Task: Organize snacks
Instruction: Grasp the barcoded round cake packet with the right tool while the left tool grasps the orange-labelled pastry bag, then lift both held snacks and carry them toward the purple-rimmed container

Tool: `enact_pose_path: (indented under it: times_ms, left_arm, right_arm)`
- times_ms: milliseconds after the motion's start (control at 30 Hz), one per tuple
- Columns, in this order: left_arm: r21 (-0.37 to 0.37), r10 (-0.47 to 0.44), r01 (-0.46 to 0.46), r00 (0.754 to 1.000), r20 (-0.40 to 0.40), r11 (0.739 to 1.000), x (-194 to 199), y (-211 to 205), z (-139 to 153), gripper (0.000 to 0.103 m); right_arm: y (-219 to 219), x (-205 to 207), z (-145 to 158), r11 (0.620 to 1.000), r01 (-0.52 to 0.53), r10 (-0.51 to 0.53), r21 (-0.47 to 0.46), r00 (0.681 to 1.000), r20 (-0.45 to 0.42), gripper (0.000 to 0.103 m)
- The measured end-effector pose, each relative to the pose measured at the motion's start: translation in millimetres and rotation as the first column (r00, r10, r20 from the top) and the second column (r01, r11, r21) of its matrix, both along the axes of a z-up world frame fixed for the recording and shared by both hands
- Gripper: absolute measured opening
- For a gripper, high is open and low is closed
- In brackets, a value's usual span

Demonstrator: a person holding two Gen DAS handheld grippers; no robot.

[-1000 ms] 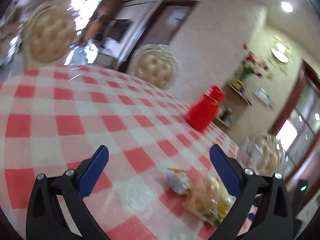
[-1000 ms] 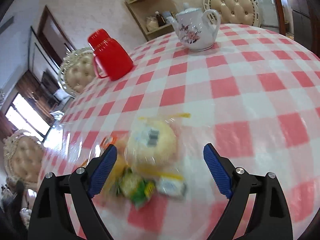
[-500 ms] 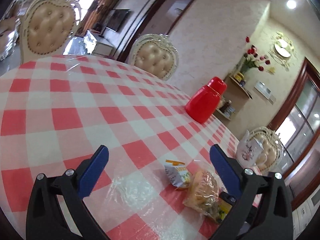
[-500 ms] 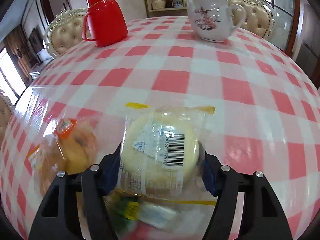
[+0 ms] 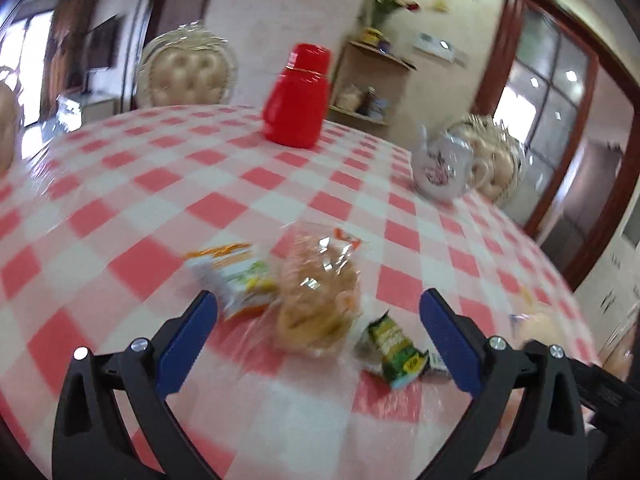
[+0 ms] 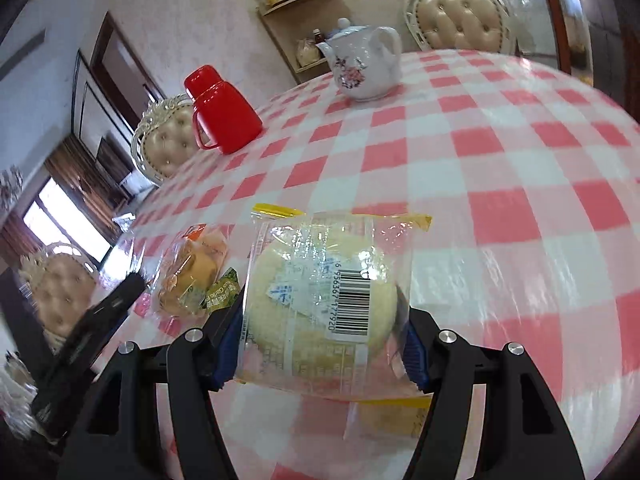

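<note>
My right gripper point(image 6: 320, 340) is shut on a round pale bun in a clear wrapper with a barcode point(image 6: 320, 300), held above the checked table. Another yellow-edged packet point(image 6: 384, 416) lies under it. My left gripper point(image 5: 318, 340) is open and empty, hovering over a wrapped orange bread point(image 5: 320, 296). A white and orange snack packet point(image 5: 236, 276) lies left of the bread, a small green packet point(image 5: 394, 344) right of it. The bread point(image 6: 192, 276) and green packet point(image 6: 222, 290) also show in the right wrist view, left of the bun.
A red jug point(image 5: 296, 98) and a white flowered teapot point(image 5: 442, 166) stand at the far side of the red and white checked table point(image 5: 120, 184). Padded chairs point(image 5: 188, 70) ring the table. The left gripper's dark body point(image 6: 88, 344) shows at the left of the right wrist view.
My right gripper has closed on the bun and lifted it off the pile. My left gripper has swung right, and the snack pile now sits between its fingers.
</note>
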State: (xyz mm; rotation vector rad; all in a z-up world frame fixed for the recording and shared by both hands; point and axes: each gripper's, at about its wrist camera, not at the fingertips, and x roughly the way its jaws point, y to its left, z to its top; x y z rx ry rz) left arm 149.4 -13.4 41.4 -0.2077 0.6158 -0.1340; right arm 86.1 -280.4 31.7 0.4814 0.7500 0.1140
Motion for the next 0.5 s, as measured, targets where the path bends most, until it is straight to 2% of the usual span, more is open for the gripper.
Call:
enact_pose_path:
  times_ms: [133,167,233,333,367,400,500]
  left_arm:
    - [0.078,-0.040,0.047,0.996,-0.080,0.996,43,-18,-7,0.101]
    - [0.122,-0.036,0.047,0.995,-0.092,0.991,51,-23,-9,0.101]
    - [0.190,-0.062,0.087,0.989,-0.134,0.978,63,-30,-17,0.094]
    - [0.157,-0.099,0.134,0.973,-0.209,0.978,73,-26,-27,0.077]
    - [0.154,-0.106,0.144,0.967,-0.230,0.978,74,-24,-30,0.062]
    - [0.160,-0.113,0.156,0.962,-0.250,0.975,75,-25,-32,0.051]
    - [0.155,-0.136,0.174,0.964,-0.229,0.972,68,-24,-29,0.048]
  right_arm:
    - [1,-3,6,1.000,-0.016,0.016,0.020,1.000,0.020,0.064]
    - [3,-3,7,0.999,-0.028,0.027,0.036,0.999,0.020,0.064]
    - [5,-4,9,0.998,-0.047,0.046,0.050,0.999,0.021,0.064]
    - [13,-5,12,0.998,-0.064,0.063,0.026,0.998,0.027,0.064]
    - [14,-6,12,0.997,-0.067,0.067,0.024,0.997,0.027,0.064]
    - [15,-6,12,0.997,-0.074,0.073,0.024,0.997,0.028,0.064]
    - [16,-7,13,0.998,-0.067,0.067,0.010,0.997,0.031,0.064]
